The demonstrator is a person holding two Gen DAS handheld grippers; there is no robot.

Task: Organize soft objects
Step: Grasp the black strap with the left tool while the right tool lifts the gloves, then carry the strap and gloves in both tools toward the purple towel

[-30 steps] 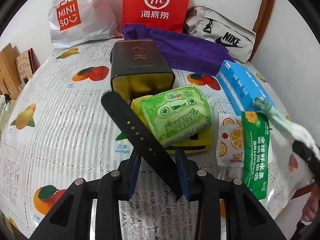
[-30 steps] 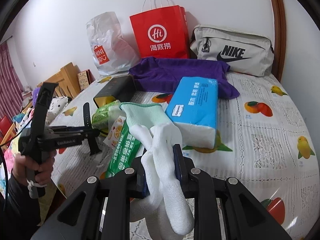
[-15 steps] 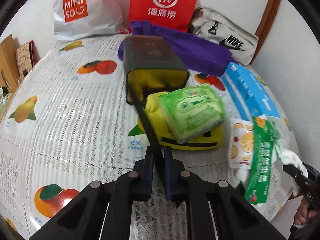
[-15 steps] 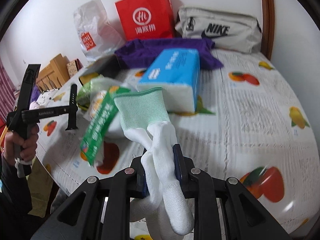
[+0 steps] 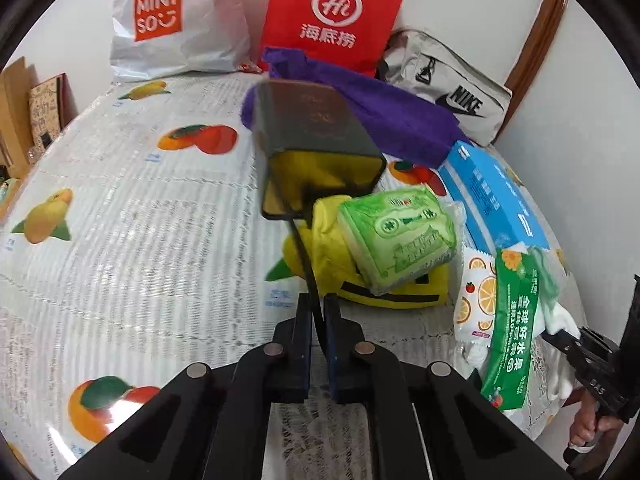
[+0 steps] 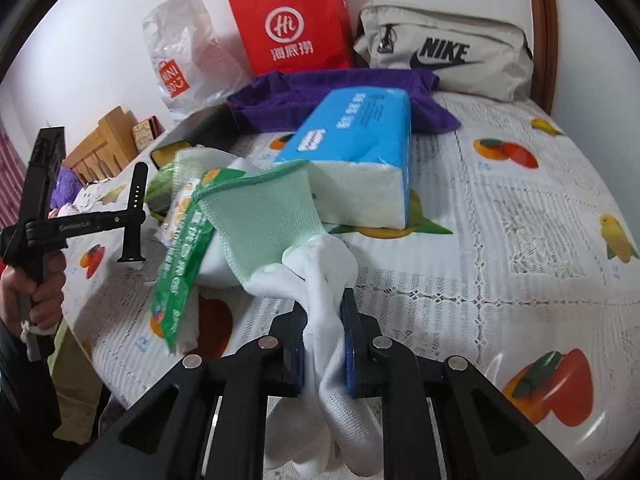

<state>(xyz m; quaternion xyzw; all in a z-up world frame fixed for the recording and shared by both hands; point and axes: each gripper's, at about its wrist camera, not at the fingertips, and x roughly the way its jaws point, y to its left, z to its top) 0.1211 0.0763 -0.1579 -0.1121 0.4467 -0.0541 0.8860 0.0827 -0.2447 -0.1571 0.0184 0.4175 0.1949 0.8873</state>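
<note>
Strap [image 5: 303, 249] in left jaws, glove [image 6: 280, 232] in right.

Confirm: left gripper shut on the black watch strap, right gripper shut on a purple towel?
Not the towel. The right gripper is shut on a white glove, as the right wrist view shows; the purple towel lies on the table. The left gripper is shut on the strap.

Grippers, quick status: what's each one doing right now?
Left gripper: closed on the black watch strap, held above the table.
Right gripper: closed on the white glove with the green cuff.
</note>
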